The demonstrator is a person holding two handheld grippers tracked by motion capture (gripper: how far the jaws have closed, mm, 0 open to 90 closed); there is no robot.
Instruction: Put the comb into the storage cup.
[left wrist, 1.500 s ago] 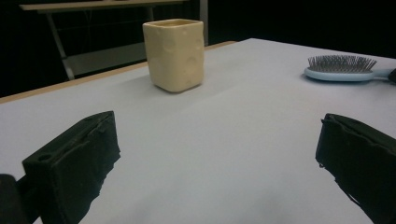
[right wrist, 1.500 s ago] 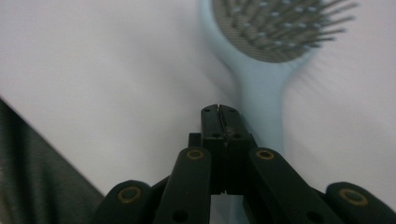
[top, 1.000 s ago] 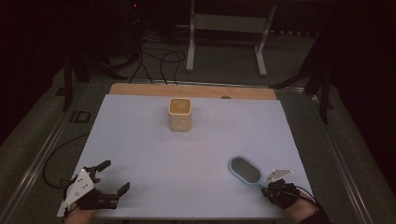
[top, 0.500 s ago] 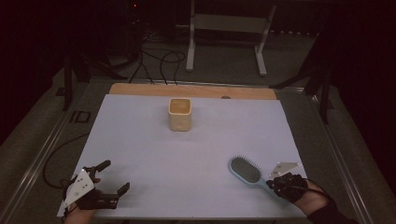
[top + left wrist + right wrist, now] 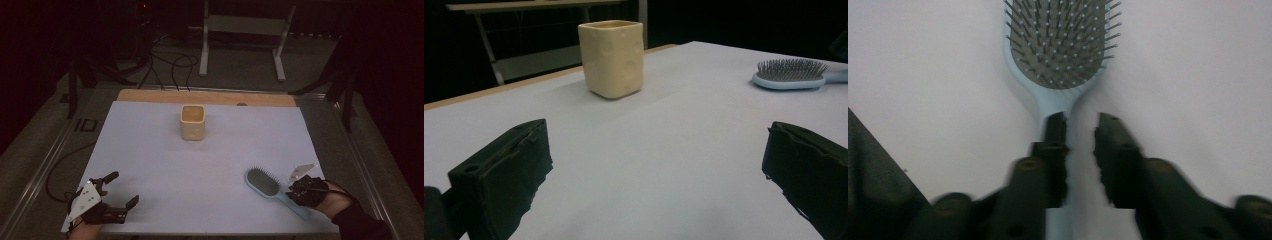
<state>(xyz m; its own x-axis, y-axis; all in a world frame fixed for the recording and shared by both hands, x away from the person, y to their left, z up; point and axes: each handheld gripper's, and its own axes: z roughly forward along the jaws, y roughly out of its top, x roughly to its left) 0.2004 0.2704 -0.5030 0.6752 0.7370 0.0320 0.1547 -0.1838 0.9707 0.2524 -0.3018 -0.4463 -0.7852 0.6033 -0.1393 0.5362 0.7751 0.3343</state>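
A light blue hairbrush (image 5: 263, 182) lies bristles up on the white table cover (image 5: 210, 160) at the front right, its handle pointing toward the front edge. My right gripper (image 5: 296, 192) hovers over that handle. In the right gripper view its jaws (image 5: 1082, 125) stand a little apart astride the handle of the brush (image 5: 1063, 45); they have just been opening and do not press on it. My left gripper (image 5: 124, 188) rests at the front left, open wide (image 5: 659, 165), with only bare table between its fingers. A cream square cup (image 5: 192, 122) stands upright at the middle back.
From the left gripper view the cup (image 5: 612, 57) stands ahead and the brush (image 5: 791, 74) lies far to the right. A wooden board edge (image 5: 205, 96) runs along the table's back. A metal stand (image 5: 240, 30) and cables sit on the floor beyond.
My right gripper has lifted a little over the brush handle and its jaws have parted. The brush has stayed where it lay. The left gripper has not moved.
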